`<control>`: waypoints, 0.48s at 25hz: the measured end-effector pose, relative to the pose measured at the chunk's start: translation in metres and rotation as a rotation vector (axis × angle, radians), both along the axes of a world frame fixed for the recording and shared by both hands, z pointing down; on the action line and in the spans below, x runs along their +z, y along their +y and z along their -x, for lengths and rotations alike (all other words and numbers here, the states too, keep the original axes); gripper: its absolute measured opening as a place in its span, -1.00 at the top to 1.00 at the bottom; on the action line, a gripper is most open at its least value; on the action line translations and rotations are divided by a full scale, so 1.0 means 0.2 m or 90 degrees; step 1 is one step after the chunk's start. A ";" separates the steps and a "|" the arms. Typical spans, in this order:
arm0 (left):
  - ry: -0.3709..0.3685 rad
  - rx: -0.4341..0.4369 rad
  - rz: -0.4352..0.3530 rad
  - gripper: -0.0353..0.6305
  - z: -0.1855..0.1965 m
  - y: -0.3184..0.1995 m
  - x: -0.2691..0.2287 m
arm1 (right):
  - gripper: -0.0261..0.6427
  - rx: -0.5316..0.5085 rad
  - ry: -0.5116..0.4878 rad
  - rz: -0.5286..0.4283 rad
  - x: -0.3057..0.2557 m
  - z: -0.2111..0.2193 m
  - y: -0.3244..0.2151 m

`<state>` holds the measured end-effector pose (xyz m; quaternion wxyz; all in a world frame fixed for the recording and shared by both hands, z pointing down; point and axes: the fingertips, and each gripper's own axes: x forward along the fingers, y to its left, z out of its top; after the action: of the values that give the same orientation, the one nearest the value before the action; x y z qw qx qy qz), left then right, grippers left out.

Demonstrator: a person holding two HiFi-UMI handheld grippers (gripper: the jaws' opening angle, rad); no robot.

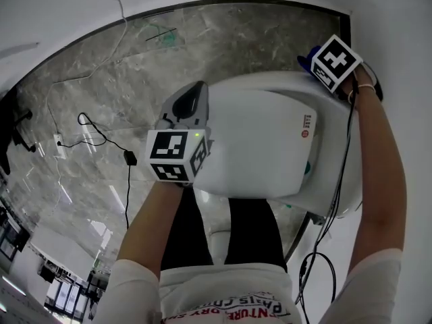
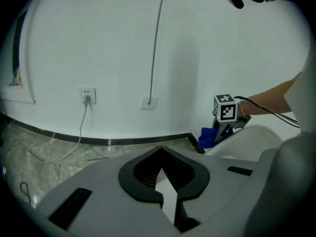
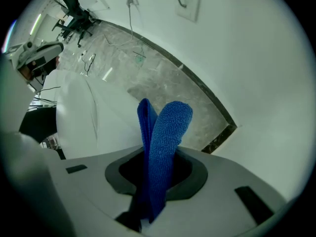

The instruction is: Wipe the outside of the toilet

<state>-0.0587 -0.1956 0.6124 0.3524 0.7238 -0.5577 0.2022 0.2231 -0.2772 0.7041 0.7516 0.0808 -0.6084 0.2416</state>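
Toilet (image 1: pixel 263 140) glossy white, rt gripper (image 3: pixel 146 207) jaws pinching nubby blue cloth (image 3: pixel 167 137), lt gripper (image 2: pixel 168 194) jaws slightly apart.

toilet (image 1: pixel 263 140): white | cloth (image 3: pixel 165 142): blue | floor (image 1: pixel 223 39): grey, marble-veined

So the floor is grey marble (image 1: pixel 101 93) with pale veins. A thin black cable with a small power adapter (image 1: pixel 129 158) trails across it left of centre, and there's a little green scrap (image 1: pixel 167 39) near the top. The white wall (image 2: pixel 98 33) meets the floor at a dark baseboard strip (image 2: pixel 128 140). A wall socket (image 2: pixel 87 95) at left has a plug in it, lead drooping to the floor. Right of that is a second wall plate (image 2: pixel 149 101) with a grey cable (image 2: pixel 158 38) running straight up. Office chairs (image 3: pixel 74 11) sit way off, upper left.
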 end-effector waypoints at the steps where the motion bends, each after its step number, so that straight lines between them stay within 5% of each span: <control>1: -0.001 -0.004 0.003 0.88 0.05 0.01 0.02 | 0.69 0.001 -0.003 0.008 0.03 0.06 0.01; 12: -0.002 -0.022 0.040 0.88 0.47 0.14 0.19 | 0.69 -0.017 0.029 0.080 0.28 0.44 0.12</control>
<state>-0.1529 -0.1682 0.6502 0.3774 0.7026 -0.5639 0.2145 0.1355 -0.2537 0.7599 0.7719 0.0306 -0.5761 0.2671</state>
